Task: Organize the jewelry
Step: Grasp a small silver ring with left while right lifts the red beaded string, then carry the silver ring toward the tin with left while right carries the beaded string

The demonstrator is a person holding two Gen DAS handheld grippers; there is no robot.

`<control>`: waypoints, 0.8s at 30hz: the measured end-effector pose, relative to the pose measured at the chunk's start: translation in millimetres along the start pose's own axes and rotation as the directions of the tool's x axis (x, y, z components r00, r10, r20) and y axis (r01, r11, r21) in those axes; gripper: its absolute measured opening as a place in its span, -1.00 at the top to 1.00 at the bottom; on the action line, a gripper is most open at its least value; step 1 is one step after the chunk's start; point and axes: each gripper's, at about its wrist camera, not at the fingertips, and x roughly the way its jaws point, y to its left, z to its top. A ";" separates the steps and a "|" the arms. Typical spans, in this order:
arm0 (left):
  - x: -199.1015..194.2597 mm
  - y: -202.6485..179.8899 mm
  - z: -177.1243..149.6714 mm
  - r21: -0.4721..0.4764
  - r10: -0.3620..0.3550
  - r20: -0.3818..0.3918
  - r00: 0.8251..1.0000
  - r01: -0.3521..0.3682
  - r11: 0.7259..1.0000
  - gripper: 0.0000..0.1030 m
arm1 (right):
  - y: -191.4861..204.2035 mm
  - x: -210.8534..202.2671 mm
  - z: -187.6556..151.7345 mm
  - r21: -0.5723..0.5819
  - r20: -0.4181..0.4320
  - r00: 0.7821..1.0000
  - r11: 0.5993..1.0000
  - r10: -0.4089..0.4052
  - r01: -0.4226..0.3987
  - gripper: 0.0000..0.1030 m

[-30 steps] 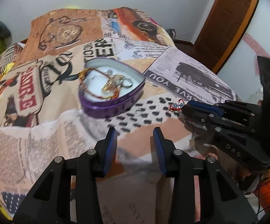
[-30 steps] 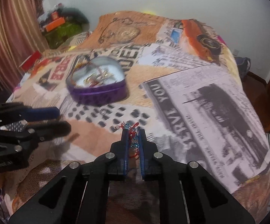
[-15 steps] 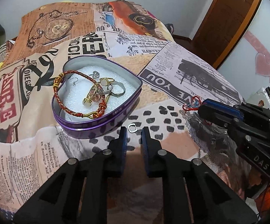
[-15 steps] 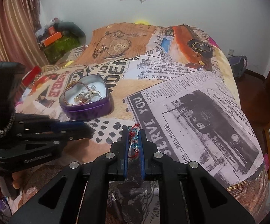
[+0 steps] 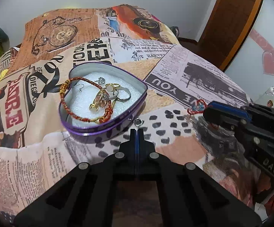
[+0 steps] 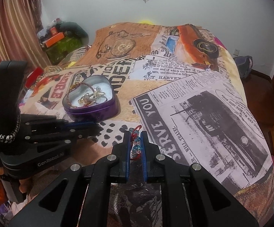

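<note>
A purple heart-shaped tin (image 5: 106,128) (image 6: 91,111) lies open on the bedspread. It holds a red-gold cord bracelet (image 5: 74,111), gold and silver rings (image 5: 110,94) and small earrings. My left gripper (image 5: 136,130) is shut just in front of the tin, its tips on a small silver earring (image 5: 138,122) that sticks out past them. My right gripper (image 6: 135,135) (image 5: 210,109) is shut on a red cord bracelet with blue beads (image 6: 136,143) (image 5: 196,106), held above the bedspread to the right of the tin.
The bed is covered by a newspaper-print spread (image 6: 203,113). A curtain (image 6: 10,37) and a cluttered green box (image 6: 63,45) stand at the far left. A wooden door (image 5: 235,17) is at the right, and a bag (image 6: 244,66) lies on the floor.
My left gripper moved forward to the tin's front and closed on the small silver earring. My right gripper lifted, with the red bracelet still in it.
</note>
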 end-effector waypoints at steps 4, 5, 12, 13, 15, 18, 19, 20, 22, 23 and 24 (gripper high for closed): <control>-13.1 -2.3 -5.8 0.019 0.003 0.010 1.000 -0.004 1.000 1.00 | 4.4 -7.9 2.3 -0.008 0.011 1.000 1.000 -0.009 0.009 0.83; -14.4 -3.5 -6.0 0.029 -0.004 0.006 1.000 0.004 1.000 1.00 | 6.2 -10.0 3.0 -0.012 0.015 1.000 1.000 -0.011 0.012 0.83; 3.1 -12.1 2.9 0.048 0.000 -0.060 0.998 0.003 0.999 0.80 | 13.0 -20.2 6.8 -0.021 0.037 0.999 1.000 -0.010 0.011 0.83; 5.7 -11.8 4.1 0.043 -0.005 -0.064 0.998 0.007 0.999 0.80 | 13.2 -20.1 6.8 -0.022 0.035 0.999 1.000 -0.009 0.009 0.83; 11.7 -11.3 8.0 0.029 -0.012 -0.068 0.998 0.014 0.999 0.79 | 12.5 -19.2 6.2 -0.027 0.035 0.999 1.000 -0.012 0.013 0.83; 16.6 -10.1 13.2 0.020 -0.010 -0.071 0.997 0.011 1.000 0.77 | 10.5 -16.7 6.0 -0.027 0.031 0.999 1.000 -0.014 0.015 0.82; 17.6 -9.4 14.3 0.017 -0.010 -0.070 0.997 0.011 1.000 0.76 | 8.9 -15.1 5.6 -0.028 0.030 0.999 0.999 -0.017 0.018 0.82; 18.5 -8.6 14.9 0.015 -0.010 -0.070 0.997 0.011 1.000 0.76 | 7.8 -14.6 5.3 -0.028 0.030 0.999 0.999 -0.017 0.018 0.82; 19.6 -6.9 15.5 0.012 -0.005 -0.064 0.998 0.006 1.000 0.76 | 4.5 -13.2 4.2 -0.020 0.030 0.999 1.000 -0.013 0.013 0.82; 20.4 -6.3 15.9 0.011 -0.007 -0.065 0.998 0.008 1.000 0.76 | 3.0 -11.9 3.4 -0.015 0.029 1.000 1.000 -0.010 0.010 0.82; 20.9 -5.8 16.1 0.009 -0.008 -0.064 0.998 0.008 1.000 0.76 | 1.8 -10.6 2.8 -0.011 0.027 1.000 1.000 -0.007 0.007 0.82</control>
